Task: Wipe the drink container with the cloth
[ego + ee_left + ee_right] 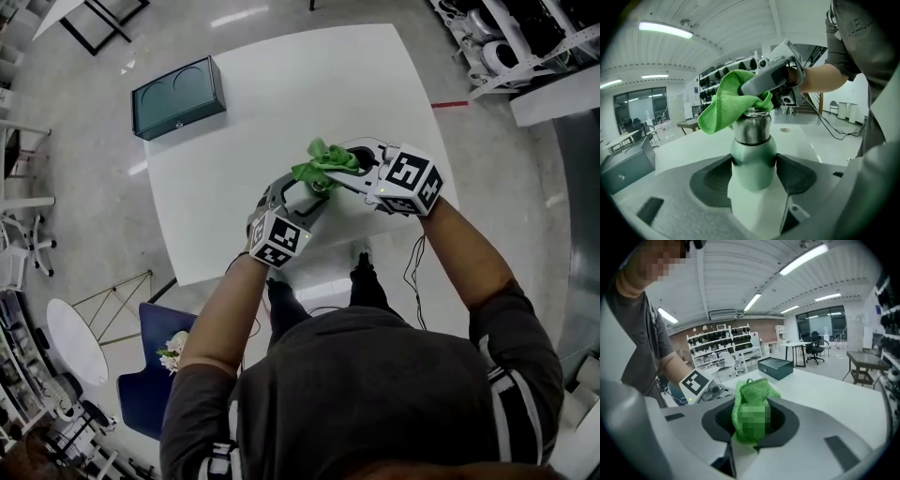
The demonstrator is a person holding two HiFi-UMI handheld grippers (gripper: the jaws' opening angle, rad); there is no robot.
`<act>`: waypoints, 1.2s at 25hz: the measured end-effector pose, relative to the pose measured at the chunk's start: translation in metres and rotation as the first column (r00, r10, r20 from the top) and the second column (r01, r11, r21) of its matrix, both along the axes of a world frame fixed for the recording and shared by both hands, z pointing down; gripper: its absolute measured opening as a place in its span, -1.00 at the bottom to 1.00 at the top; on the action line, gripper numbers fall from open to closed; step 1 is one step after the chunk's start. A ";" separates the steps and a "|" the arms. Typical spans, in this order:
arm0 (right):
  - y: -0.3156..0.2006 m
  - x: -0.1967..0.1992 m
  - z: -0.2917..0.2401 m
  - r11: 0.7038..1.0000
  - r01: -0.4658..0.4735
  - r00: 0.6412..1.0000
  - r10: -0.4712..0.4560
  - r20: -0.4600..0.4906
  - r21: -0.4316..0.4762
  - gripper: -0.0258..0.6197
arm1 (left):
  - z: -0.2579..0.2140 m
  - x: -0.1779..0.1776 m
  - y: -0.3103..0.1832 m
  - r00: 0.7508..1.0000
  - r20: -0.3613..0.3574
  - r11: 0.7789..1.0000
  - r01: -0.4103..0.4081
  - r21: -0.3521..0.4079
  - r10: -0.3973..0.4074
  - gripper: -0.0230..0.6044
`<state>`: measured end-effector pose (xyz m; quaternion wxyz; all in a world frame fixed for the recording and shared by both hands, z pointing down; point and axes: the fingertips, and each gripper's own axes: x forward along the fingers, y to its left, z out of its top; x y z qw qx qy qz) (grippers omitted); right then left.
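- Left gripper view: left gripper is clamped on the drink container, jaws pressing both sides of its pale green body, with the steel neck and cap sticking out ahead of the jaws
- Right gripper is closed on the green cloth, which is bunched between its jaws
- Cloth drapes over the cap and touches the neck, just ahead of the left tips; right gripper sits above and to the right of them
- Step in hand, my read: wiping the top, body not yet done
- To do it well: hold the left clamp firm, press cloth onto the metal, sweep round the neck, then down toward the left jaws; roll the left wrist to expose the far side
- Risks: loose cloth tail snagging in the left jaws, or the container twisting under hard side pressure
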<state>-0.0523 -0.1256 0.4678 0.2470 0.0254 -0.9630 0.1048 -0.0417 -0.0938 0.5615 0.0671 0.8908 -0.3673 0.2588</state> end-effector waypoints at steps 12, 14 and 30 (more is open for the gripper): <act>-0.007 0.047 0.070 0.958 -0.212 0.977 0.208 -0.038 -0.191 -0.68 | 0.002 -0.001 0.001 0.997 -0.030 0.998 0.067 -0.008 -0.067 0.01; -0.008 0.050 0.082 0.952 -0.235 0.972 0.227 -0.063 -0.194 -0.68 | 0.002 -0.002 0.000 0.997 -0.032 0.998 0.069 -0.009 -0.069 0.01; 0.009 0.054 0.074 0.934 -0.283 0.957 0.289 -0.006 -0.217 -0.67 | 0.003 -0.002 0.001 0.995 -0.010 0.990 0.095 -0.099 -0.097 0.01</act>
